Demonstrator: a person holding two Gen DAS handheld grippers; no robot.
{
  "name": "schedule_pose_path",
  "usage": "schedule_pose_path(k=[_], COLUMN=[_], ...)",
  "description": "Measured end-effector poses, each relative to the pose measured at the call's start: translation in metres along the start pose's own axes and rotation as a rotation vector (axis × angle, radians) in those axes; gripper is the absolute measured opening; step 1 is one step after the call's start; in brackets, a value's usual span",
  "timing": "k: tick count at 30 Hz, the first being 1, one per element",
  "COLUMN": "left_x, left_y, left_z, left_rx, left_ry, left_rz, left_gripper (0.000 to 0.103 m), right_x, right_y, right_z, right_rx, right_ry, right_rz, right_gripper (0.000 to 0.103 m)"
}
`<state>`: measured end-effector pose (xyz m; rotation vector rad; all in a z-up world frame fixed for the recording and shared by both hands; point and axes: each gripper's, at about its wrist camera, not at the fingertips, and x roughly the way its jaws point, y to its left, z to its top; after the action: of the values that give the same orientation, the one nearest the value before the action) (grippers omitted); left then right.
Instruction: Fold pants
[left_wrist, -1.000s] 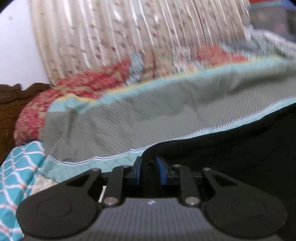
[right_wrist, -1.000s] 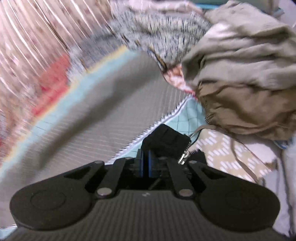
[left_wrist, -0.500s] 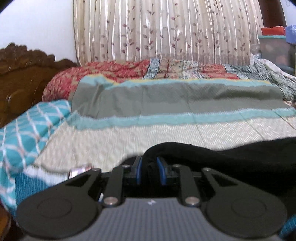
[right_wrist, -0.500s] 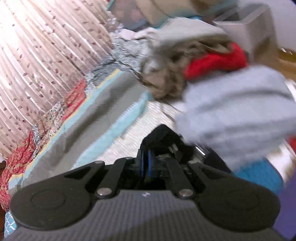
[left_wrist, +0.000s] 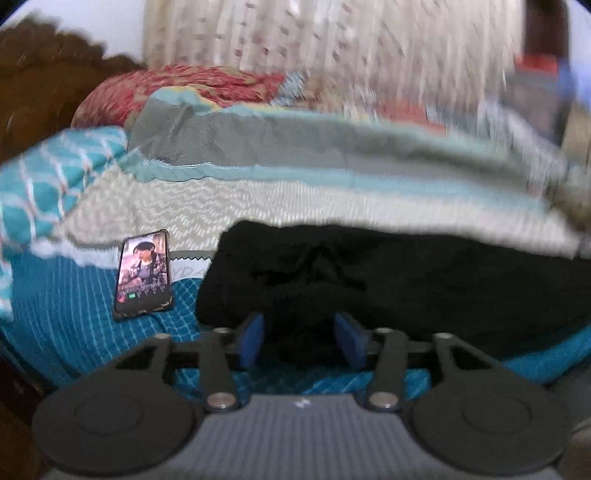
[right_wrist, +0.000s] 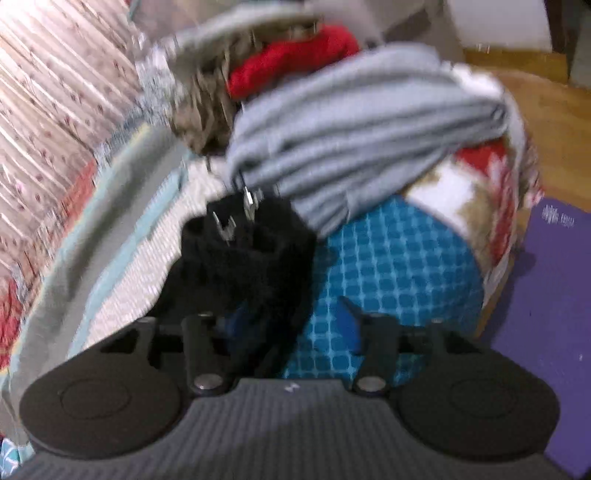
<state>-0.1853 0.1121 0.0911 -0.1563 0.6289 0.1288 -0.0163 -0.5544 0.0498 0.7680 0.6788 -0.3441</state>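
The black pants (left_wrist: 406, 280) lie in a long bunched band across the near part of the bed, on the teal patterned cover (left_wrist: 85, 314). My left gripper (left_wrist: 300, 339) sits low at the band's near edge. Its jaws are opening, and black cloth lies loose between the blue pads (left_wrist: 251, 341) without being pinched. In the right wrist view the pants' end (right_wrist: 243, 258), with small metal fasteners on top, rests heaped on the bed. My right gripper (right_wrist: 291, 325) is also opening. The cloth lies against its left pad (right_wrist: 236, 321), and the right pad stands apart over the teal cover.
A phone (left_wrist: 144, 273) with a lit screen lies left of the pants. A teal pillow (left_wrist: 55, 173) and a wooden headboard (left_wrist: 44, 99) are further left. A pile of grey and red clothes (right_wrist: 362, 136) looms beyond the right gripper. A purple mat (right_wrist: 546, 295) covers the floor at right.
Both grippers were shut on the black cloth and have now spread apart, letting it drop on the bed. Both views swung across the bed and sank closer to the cover.
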Motion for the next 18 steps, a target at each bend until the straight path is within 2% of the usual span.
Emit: schedule_pose_path(k=[4, 5, 7, 10, 12, 15, 17, 18], left_x=[-0.015, -0.012, -0.003, 0.025, 0.047, 0.092, 0.124, 0.141], left_y=[0.035, 0.040, 0.036, 0.015, 0.000, -0.009, -0.009, -0.008], left_z=[0.024, 0.032, 0.050, 0.071, 0.074, 0.070, 0.059, 0.051], left_rx=[-0.252, -0.281, -0.264, -0.163, -0.110, -0.098, -0.071, -0.047], left_ry=[-0.070, -0.090, -0.121, -0.122, -0.107, 0.001, 0.090, 0.141], left_rz=[-0.055, -0.078, -0.097, -0.107, -0.102, -0.096, -0.023, 0.028], left_gripper=[0.051, 0.050, 0.049, 0.048, 0.048, 0.046, 0.046, 0.041], right_x=[-0.032, -0.040, -0.043, -0.033, -0.022, 0.002, 0.019, 0.028], right_y=[0.005, 0.005, 0.015, 0.048, 0.066, 0.077, 0.069, 0.060], right_z=[-0.006, -0.011, -0.017, -0.032, -0.045, -0.065, -0.072, -0.074], right_rx=[-0.037, -0.052, -0.096, -0.207, -0.265, -0.298, -0.265, -0.237], right_ry=[-0.146, -0.163, -0.158, -0.078, -0.030, 0.061, 0.123, 0.148], right_rz=[0.002, 0.020, 0.071, 0.158, 0.195, 0.204, 0.182, 0.159], right_gripper=[0.057, 0.057, 0.057, 0.056, 0.055, 0.052, 0.051, 0.050])
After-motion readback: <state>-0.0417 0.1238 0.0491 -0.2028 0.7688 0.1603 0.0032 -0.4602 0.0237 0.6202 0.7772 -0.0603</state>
